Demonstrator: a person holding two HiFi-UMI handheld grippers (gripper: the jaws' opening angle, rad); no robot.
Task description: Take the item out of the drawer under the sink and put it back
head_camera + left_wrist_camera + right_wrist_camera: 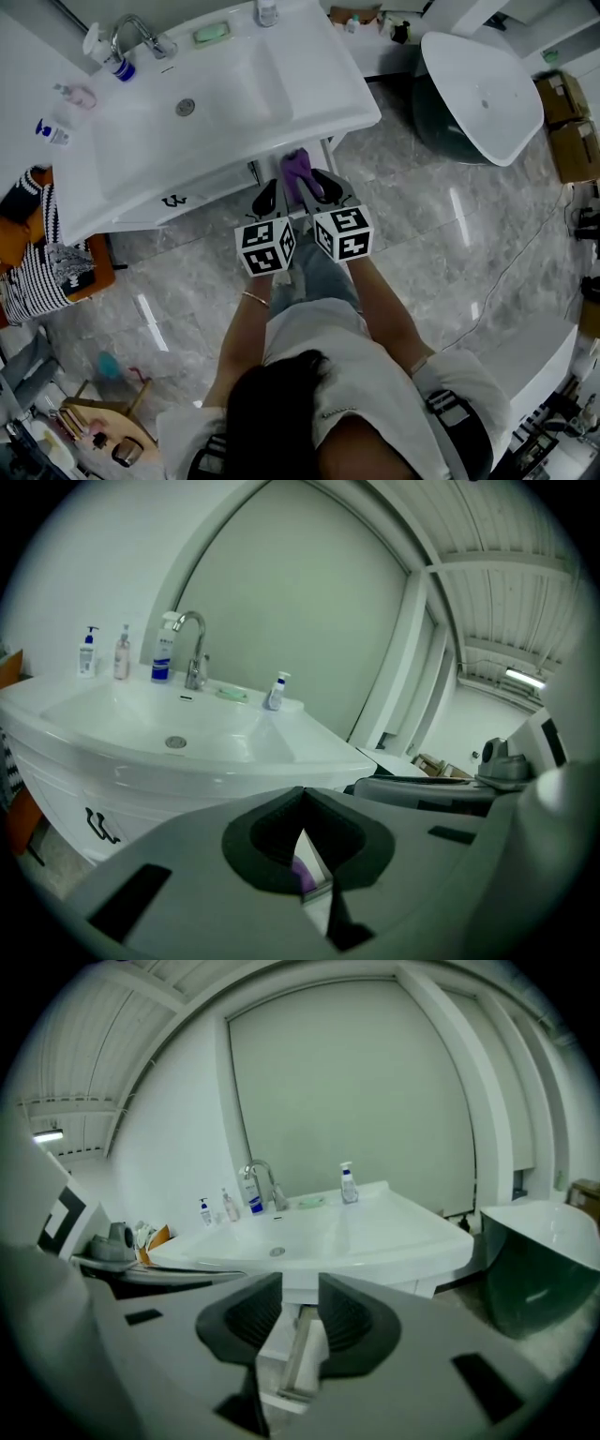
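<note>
A purple item (297, 168) lies just under the front rim of the white sink (309, 103), in the opening below it. Both grippers hang side by side right in front of it. My left gripper (269, 192) has its jaw tips touching, and a bit of the purple item (302, 875) shows below them, beyond the jaws. My right gripper (323, 185) holds its jaws apart with nothing pressed between them. Between them in the right gripper view, I see the white edge of the drawer (298, 1358) under the sink.
A tap (141, 36), bottles (52, 132) and a soap dish (212, 34) sit round the basin. The cabinet front with a black handle (173, 200) is to the left. A freestanding basin (483, 94) stands at right, a basket of striped cloth (42, 262) at left.
</note>
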